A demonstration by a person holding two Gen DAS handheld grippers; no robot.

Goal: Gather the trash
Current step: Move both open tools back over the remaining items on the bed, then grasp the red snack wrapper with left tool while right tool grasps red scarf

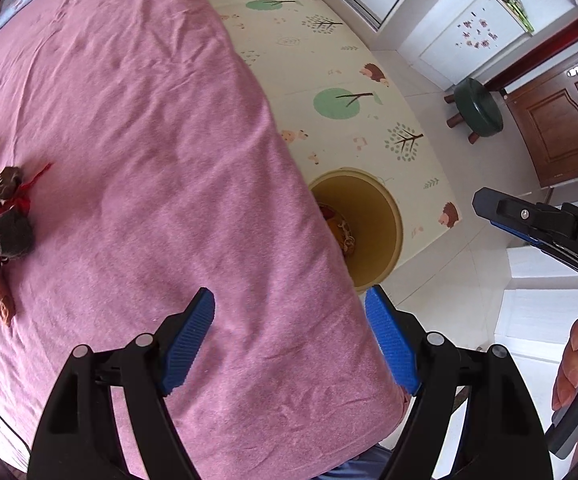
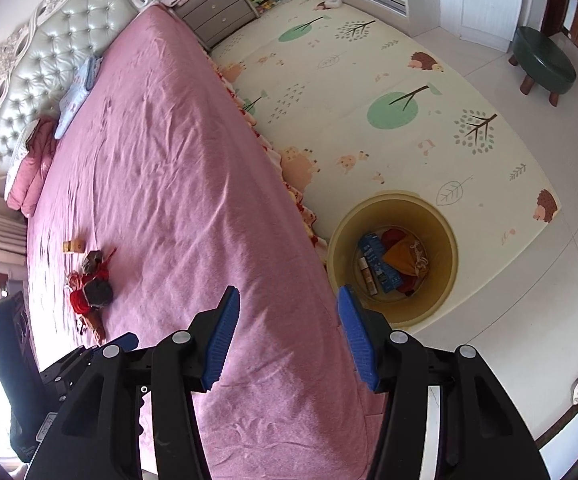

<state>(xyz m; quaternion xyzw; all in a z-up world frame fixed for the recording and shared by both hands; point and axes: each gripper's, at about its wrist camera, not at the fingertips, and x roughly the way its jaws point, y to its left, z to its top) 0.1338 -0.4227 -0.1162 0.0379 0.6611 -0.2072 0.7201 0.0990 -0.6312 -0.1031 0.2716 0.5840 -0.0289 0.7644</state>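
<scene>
A heap of trash (image 1: 5, 224) lies on the pink bed (image 1: 137, 128): red scraps, grey and brown crumpled wads, brown wrappers, and a small yellow box (image 2: 73, 246) beside them. The same trash heap (image 2: 93, 292) shows at the left of the right wrist view. A yellow bin (image 2: 445, 232) stands on the floor against the bed's side, holding a blue box, an orange pouch and red bits. My left gripper (image 1: 291, 292) is open and empty over the bed's near edge. My right gripper (image 2: 289, 292) is also open and empty, between bed and yellow bin (image 1: 389, 216).
A patterned play mat (image 2: 369, 80) covers the floor beside the bed. A green stool (image 2: 543, 60) stands at the far right, near a brown door (image 1: 561, 120). A grey nightstand (image 2: 217, 12) and a tufted headboard (image 2: 49, 48) are at the bed's far end.
</scene>
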